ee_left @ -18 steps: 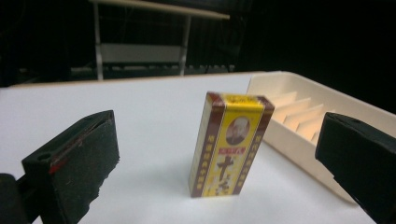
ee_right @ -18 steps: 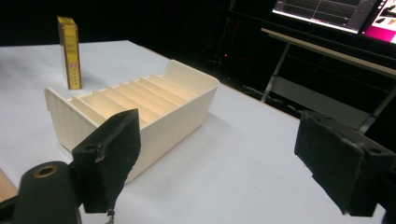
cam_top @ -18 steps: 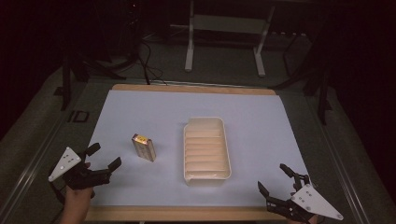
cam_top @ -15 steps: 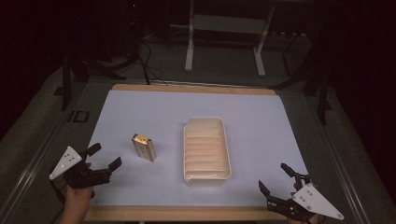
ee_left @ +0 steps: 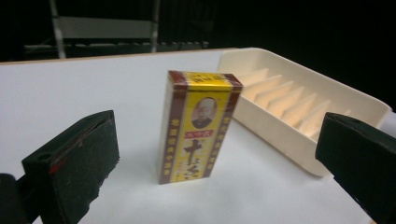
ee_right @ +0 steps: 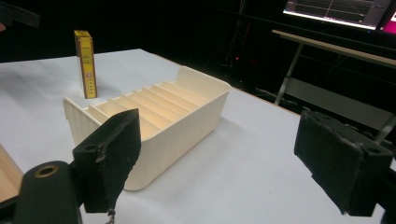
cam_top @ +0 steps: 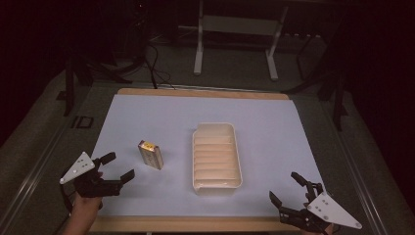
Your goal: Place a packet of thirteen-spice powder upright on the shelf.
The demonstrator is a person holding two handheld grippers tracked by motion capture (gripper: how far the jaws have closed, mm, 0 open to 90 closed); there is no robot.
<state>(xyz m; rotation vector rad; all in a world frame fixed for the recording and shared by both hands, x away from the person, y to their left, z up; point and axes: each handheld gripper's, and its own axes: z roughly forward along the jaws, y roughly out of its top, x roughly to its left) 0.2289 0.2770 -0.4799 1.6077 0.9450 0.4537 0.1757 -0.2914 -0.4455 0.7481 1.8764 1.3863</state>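
Both tongs spread wide, gripping nothing: right gripper point(cam_top: 292, 196) near table edge, left gripper point(cam_top: 113, 166) lined up on yellow box point(cam_top: 150, 154). Box standing upright just left of cream slotted tray point(cam_top: 216, 182), tray empty, so basically nothing done yet. Left gripper view shows portrait label on box; high view too small for that.

A white sheet point(cam_top: 274, 127) covers the counter point(cam_top: 205, 91), whose wooden edge peeks out at the far side. Behind it stands a grey metal frame point(cam_top: 235, 29) on the dark floor point(cam_top: 44, 142). A screen point(ee_right: 336, 9) glows.
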